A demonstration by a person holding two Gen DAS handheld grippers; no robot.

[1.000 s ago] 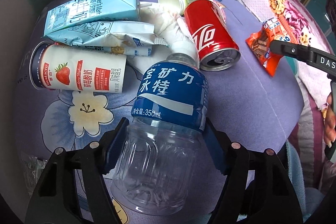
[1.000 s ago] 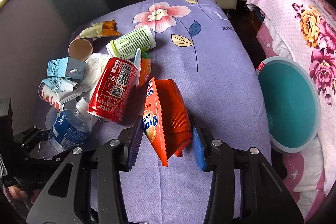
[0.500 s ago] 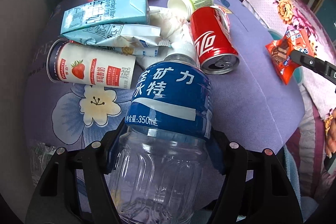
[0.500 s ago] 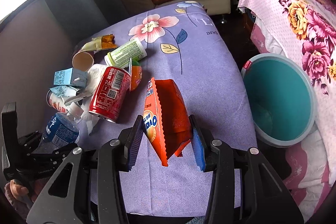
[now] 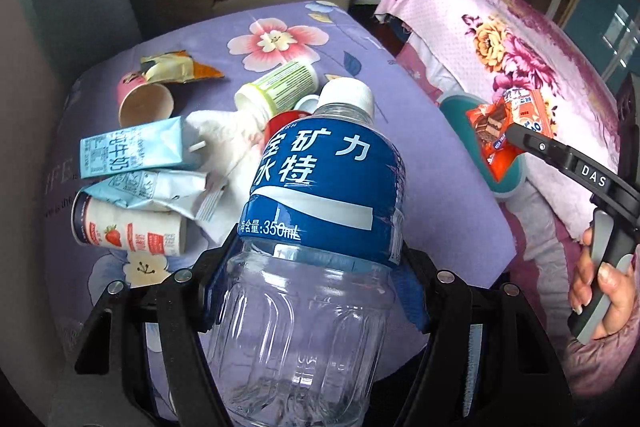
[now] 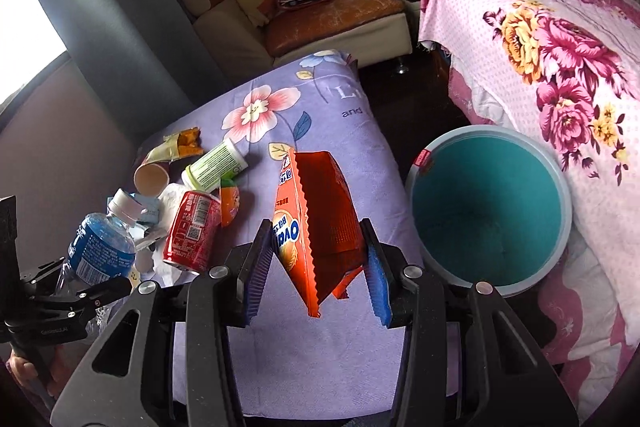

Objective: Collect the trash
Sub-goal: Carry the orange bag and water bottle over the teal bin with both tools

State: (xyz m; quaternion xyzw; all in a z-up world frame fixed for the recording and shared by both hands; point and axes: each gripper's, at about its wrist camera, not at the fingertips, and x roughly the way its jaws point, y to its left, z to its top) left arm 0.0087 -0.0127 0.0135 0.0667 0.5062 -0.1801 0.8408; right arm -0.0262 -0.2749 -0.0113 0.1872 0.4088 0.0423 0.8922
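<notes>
My left gripper (image 5: 316, 267) grips a clear plastic bottle (image 5: 320, 227) over the purple flowered tablecloth (image 6: 320, 339), the pile of cartons (image 5: 136, 155) and cups behind it. My right gripper (image 6: 316, 267) grips an orange snack wrapper (image 6: 316, 223) left of the round teal bin (image 6: 560, 187).

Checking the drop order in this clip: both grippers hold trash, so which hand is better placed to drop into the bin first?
Right, probably. The right gripper holds the orange snack wrapper beside the teal bin; the left gripper, holding the water bottle, sits across the table.
</notes>
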